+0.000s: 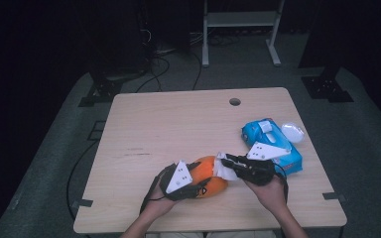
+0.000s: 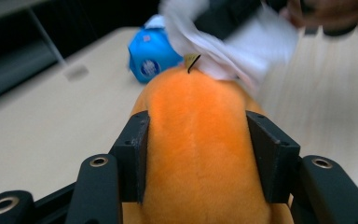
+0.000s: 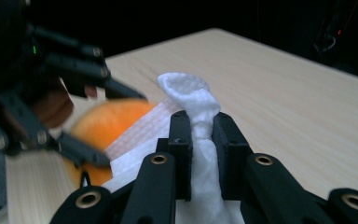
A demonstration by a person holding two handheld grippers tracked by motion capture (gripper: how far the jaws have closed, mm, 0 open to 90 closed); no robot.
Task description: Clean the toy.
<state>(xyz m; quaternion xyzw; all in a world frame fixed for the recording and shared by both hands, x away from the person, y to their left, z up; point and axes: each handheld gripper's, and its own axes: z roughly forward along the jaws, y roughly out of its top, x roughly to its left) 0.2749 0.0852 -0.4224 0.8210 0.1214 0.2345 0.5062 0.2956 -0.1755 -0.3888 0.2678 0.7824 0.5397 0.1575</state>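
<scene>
Two grippers are at work low and centre in the high view, on an orange plush toy (image 1: 209, 179) that lies on the table (image 1: 178, 124) near its front edge. Left gripper (image 1: 202, 186): jaws clamped on the toy's sides, as the left gripper view shows, with a pad pressed into the fur on either flank. Right gripper (image 1: 224, 159): jaws together on a bunched white wipe (image 3: 193, 107), whose twisted end stands up between the pads in the right gripper view. The wipe's loose part drapes over the toy's far end, beside a small yellow tag (image 2: 191, 59). A blue wipe pack (image 1: 273, 144) lies right of centre in the high view, just behind the right gripper, with its round lid (image 1: 293, 132) open at the far side.

Step in hand, as judged: wiping the toy, one gripper steadying it while the other brings the wipe onto the fur. Contact appears made at the toy's end only; most of the orange surface looks uncovered.

Next move calls for a firm left hold so the soft body does not roll, and a drag of the wipe along the fur with light downward pressure. Risk noted: the narrow pinch may let the wipe slip out.
</scene>
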